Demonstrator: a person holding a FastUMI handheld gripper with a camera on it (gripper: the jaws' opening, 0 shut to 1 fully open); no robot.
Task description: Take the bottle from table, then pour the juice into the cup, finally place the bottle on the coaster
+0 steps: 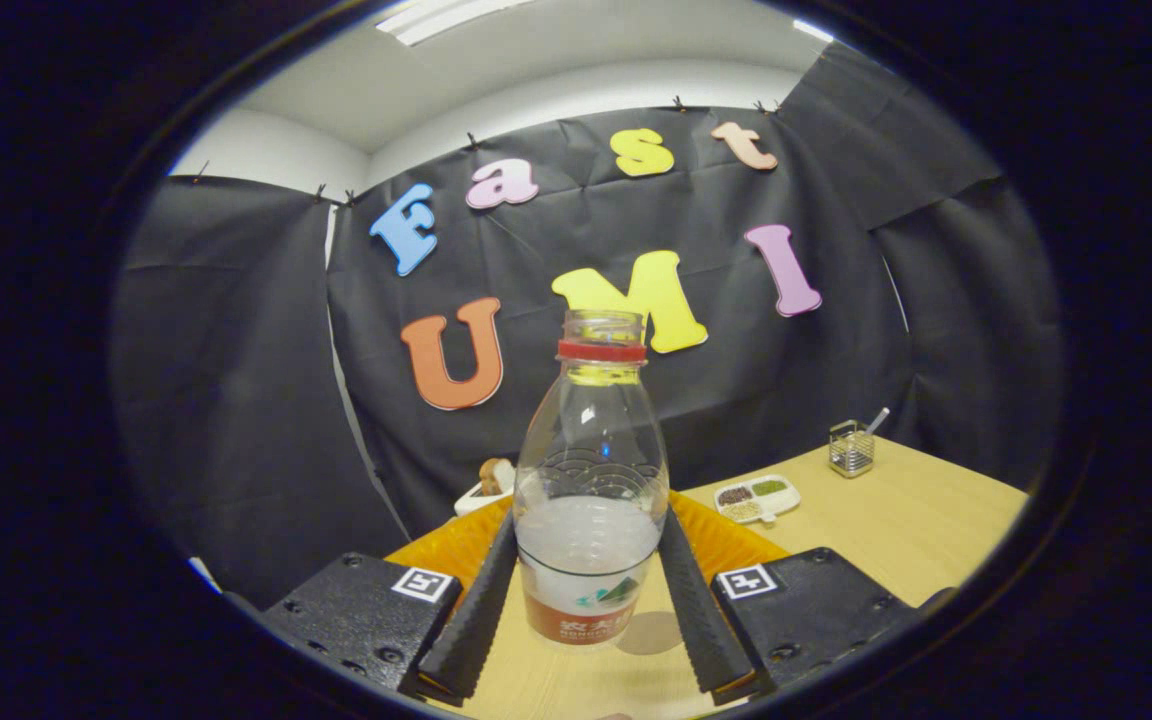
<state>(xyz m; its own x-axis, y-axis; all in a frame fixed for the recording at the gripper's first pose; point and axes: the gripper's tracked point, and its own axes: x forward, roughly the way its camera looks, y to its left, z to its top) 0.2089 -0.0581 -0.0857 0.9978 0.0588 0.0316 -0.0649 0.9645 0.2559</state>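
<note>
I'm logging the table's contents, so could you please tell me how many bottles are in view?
1. The bottle stands upright between the fingers of the tongs, which grip it, partly filled, uncapped. More may be hidden behind it.

Bottle [591,470]: clear plastic, red neck ring, white and red-orange label with a small green mark; cloudy whitish liquid in lower half.
Table [896,530]: pale wood grain, lower right of frame.
Mat [456,545]: orange, behind the bottle.
Divided dish [758,498]: white, with dark, green and beige fillings.
Wire holder [850,448]: silver mesh, right of centre.
Gripper [591,590]: square black-and-white markers on its body; fingers pressed on the bottle's sides.
</note>
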